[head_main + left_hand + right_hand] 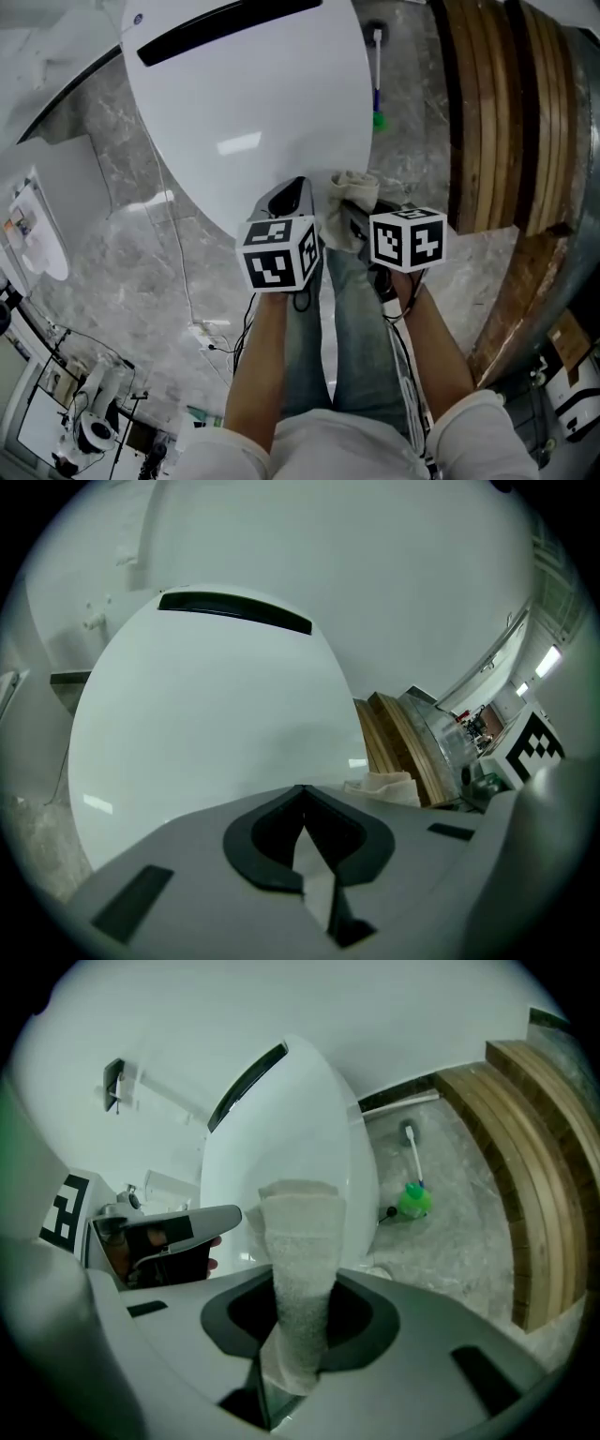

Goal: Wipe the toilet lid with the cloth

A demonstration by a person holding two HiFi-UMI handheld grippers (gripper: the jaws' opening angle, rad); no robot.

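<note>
The white toilet lid point(253, 103) is closed and fills the upper middle of the head view. My right gripper point(351, 210) hovers at the lid's near right edge, shut on a folded off-white cloth point(352, 190). In the right gripper view the cloth point(300, 1241) sticks up between the jaws of the right gripper point(298, 1288), in front of the lid point(300, 1119). My left gripper point(292, 193) sits just to its left over the lid's front tip, shut and holding nothing. The left gripper view shows the left gripper point(302, 794) pointing at the lid point(206, 724), with the cloth point(384, 785) to its right.
A toilet brush point(377, 70) with a green base point(413, 1200) stands on the marble floor point(141, 281) right of the toilet. Curved wooden panels point(497, 112) rise on the right. A thin cable point(178, 253) runs across the floor on the left.
</note>
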